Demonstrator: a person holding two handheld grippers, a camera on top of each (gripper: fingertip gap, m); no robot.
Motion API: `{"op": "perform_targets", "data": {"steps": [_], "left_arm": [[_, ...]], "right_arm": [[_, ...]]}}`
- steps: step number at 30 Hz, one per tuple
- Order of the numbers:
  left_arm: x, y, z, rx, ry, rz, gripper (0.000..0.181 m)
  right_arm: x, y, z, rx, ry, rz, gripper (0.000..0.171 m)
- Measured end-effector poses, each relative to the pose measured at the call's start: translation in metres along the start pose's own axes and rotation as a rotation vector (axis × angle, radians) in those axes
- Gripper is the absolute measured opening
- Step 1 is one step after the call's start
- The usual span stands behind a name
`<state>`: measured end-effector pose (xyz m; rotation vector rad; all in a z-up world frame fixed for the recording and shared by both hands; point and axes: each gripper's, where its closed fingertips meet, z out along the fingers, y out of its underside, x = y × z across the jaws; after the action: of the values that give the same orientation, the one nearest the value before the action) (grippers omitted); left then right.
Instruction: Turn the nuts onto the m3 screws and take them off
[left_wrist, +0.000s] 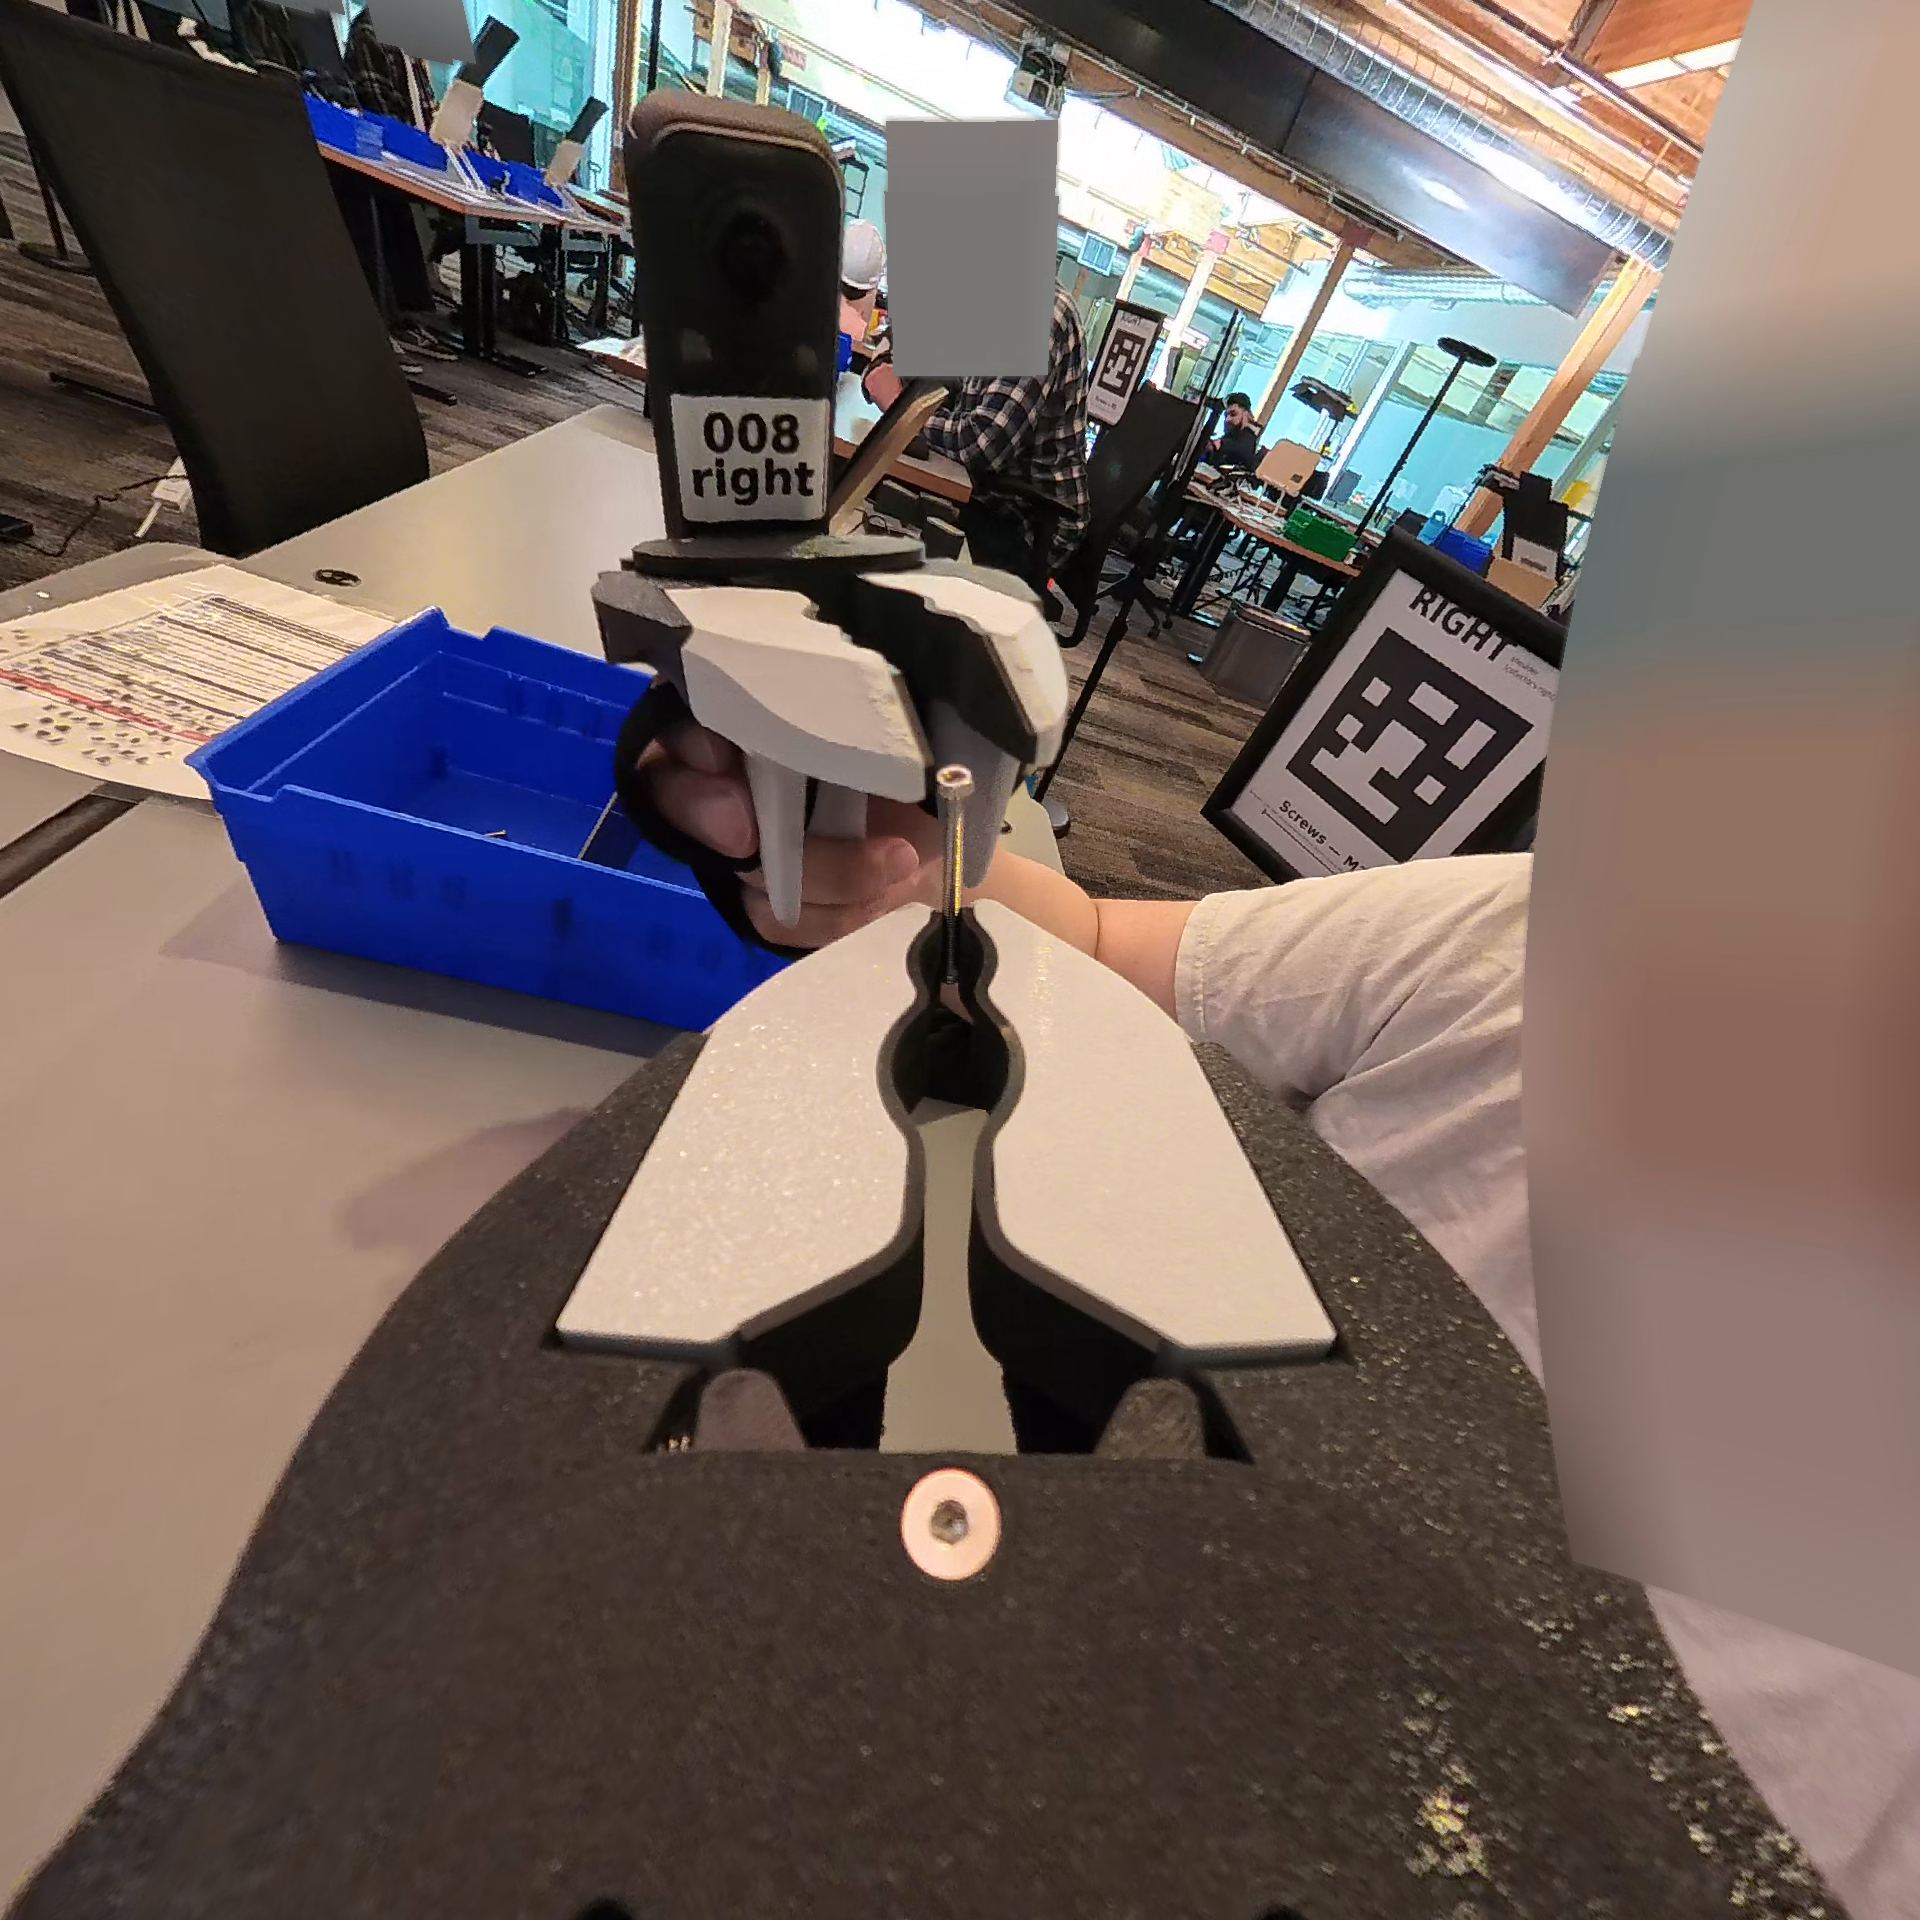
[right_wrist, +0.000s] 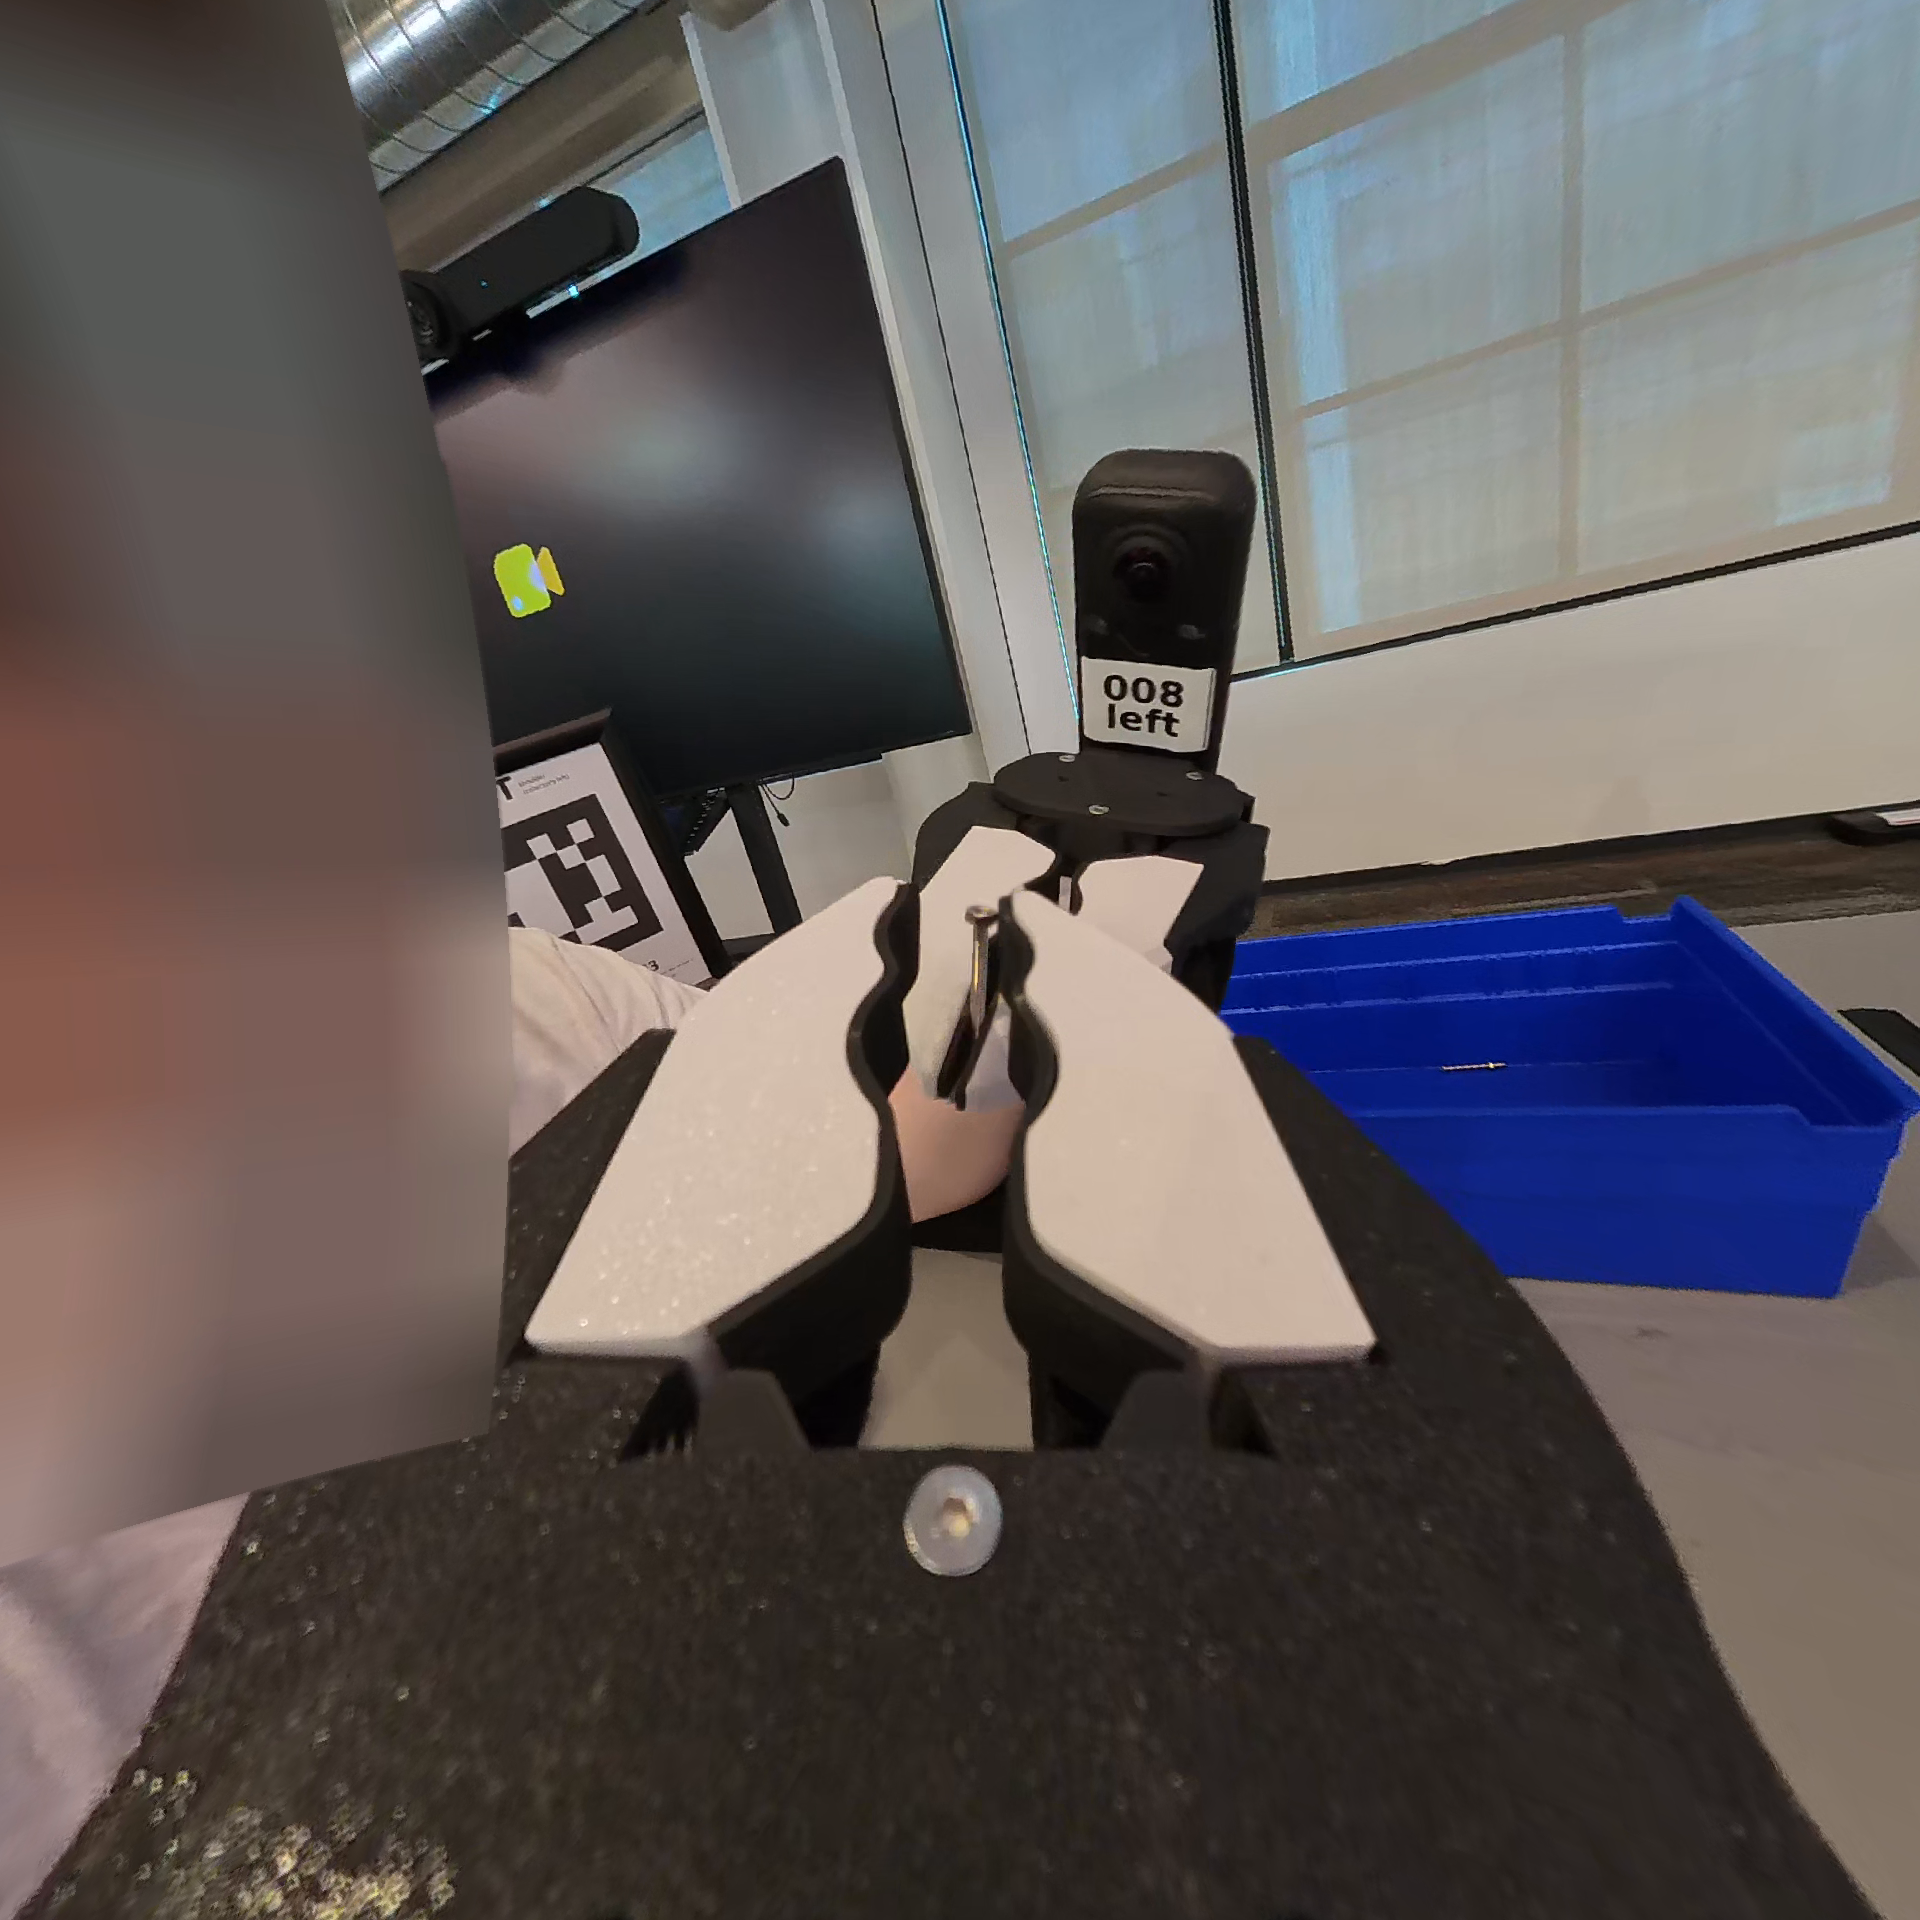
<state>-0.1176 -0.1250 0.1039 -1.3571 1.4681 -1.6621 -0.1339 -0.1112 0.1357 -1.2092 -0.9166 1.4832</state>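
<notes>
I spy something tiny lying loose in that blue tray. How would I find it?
Start at the blue bin on the grey table, to the right of the two handheld grippers. On its floor, near the middle, lies a single small screw, flat on its side. It is thin and brassy against the blue, unlike the silver screw held upright between the grippers.

The right gripper (right_wrist: 956, 925) stands slightly apart around a screw (right_wrist: 979, 961) pinched by the left gripper (right_wrist: 971, 1049); right, a blue bin (right_wrist: 1662, 1174) holds another screw (right_wrist: 1473, 1067)
</notes>
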Motion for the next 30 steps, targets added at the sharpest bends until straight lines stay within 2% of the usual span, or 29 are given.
{"op": "perform_targets", "data": {"steps": [18, 25, 27, 28, 30], "left_arm": [[0.001, 0.001, 0.001, -0.008, 0.003, 0.005, 0.002], [0.002, 0.004, 0.003, -0.023, 0.011, -0.001, 0.002], [0.001, 0.005, 0.002, -0.031, 0.012, -0.005, 0.002], [0.002, 0.006, 0.001, -0.035, 0.013, -0.008, 0.002], [0.002, 0.005, -0.001, -0.034, 0.012, -0.01, 0.001]], "right_arm": [[0.003, 0.006, 0.003, -0.022, -0.008, 0.015, 0.005], [0.003, -0.006, -0.007, 0.0, 0.013, -0.016, 0.005], [-0.005, -0.013, -0.024, -0.089, 0.053, -0.067, 0.005], [-0.007, -0.009, -0.039, -0.208, 0.114, -0.085, 0.005], [0.005, 0.014, -0.094, -0.531, 0.395, -0.132, 0.005]]}}
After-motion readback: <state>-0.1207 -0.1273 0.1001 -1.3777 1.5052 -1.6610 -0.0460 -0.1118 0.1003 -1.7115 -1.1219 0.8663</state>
